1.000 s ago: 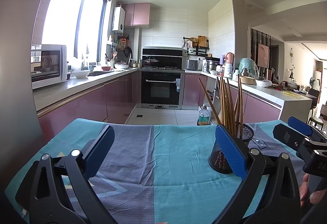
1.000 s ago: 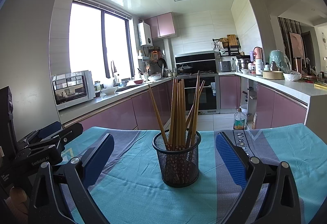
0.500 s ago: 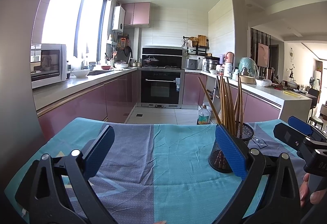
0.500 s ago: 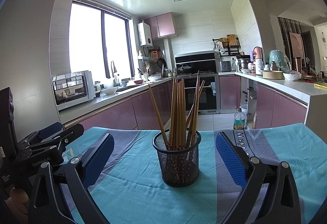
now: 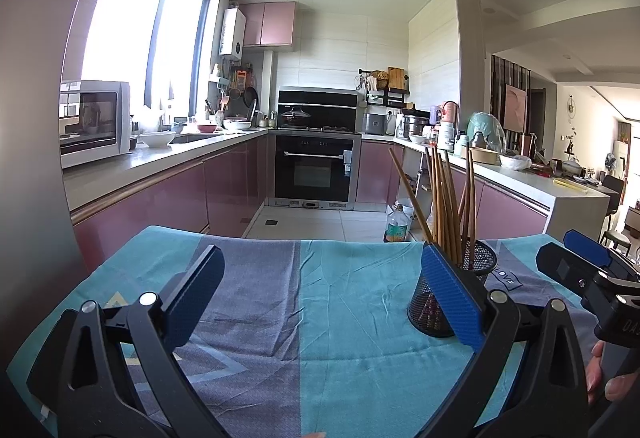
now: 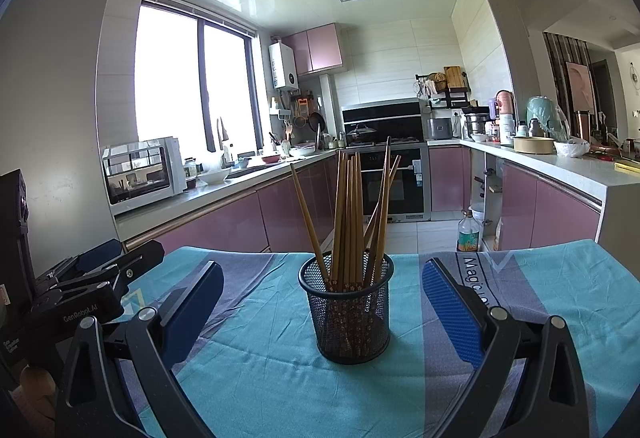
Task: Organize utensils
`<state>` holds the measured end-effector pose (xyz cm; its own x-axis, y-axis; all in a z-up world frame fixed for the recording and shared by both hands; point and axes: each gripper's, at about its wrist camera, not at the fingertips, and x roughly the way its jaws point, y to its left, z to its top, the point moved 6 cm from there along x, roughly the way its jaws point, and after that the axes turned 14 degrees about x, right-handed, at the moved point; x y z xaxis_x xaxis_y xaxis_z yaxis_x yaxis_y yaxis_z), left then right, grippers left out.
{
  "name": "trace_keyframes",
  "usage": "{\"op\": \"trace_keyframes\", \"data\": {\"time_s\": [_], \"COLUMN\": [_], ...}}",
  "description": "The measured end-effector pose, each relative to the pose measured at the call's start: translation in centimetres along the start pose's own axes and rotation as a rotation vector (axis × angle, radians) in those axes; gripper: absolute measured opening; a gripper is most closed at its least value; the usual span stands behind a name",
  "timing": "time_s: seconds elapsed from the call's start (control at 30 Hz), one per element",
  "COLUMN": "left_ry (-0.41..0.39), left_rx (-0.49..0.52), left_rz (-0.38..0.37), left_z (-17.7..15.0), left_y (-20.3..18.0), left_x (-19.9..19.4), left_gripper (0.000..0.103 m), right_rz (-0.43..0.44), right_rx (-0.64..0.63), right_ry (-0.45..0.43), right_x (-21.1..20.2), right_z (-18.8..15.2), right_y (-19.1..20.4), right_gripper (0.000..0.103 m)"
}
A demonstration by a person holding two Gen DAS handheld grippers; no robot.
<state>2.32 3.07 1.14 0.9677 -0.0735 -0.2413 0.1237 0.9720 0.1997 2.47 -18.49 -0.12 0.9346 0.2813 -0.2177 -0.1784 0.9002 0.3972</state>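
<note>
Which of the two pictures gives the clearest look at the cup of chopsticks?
The right wrist view: the mesh cup of chopsticks stands centred and unblocked. In the left wrist view it sits off right, partly hidden behind a blue pad of the left tongs.

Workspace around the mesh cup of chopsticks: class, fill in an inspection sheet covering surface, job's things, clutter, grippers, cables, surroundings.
Surface: teal and grey tablecloth, wrinkled.
Job's things: black mesh cup standing upright, wooden chopsticks standing in it, fanned out.
Clutter: nothing seen on the cloth.
Grippers: left hand-held gripper open, empty; right hand-held gripper open, empty, cup ahead between its fingers, untouched.
Cables: nothing seen.
Surroundings: kitchen; microwave on the counter, oven, bottle on the floor.
</note>
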Motion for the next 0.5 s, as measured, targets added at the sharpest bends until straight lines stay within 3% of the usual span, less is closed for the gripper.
{"op": "trace_keyframes", "data": {"time_s": [0.5], "left_ry": [0.002], "left_rx": [-0.003], "left_rz": [0.006], "left_z": [-0.16], "left_y": [0.06], "left_x": [-0.05], "left_gripper": [0.097], "right_rz": [-0.002], "right_rx": [-0.001], "right_ry": [0.003], "right_x": [-0.10], "right_z": [0.01], "right_y": [-0.27], "right_gripper": [0.096]}}
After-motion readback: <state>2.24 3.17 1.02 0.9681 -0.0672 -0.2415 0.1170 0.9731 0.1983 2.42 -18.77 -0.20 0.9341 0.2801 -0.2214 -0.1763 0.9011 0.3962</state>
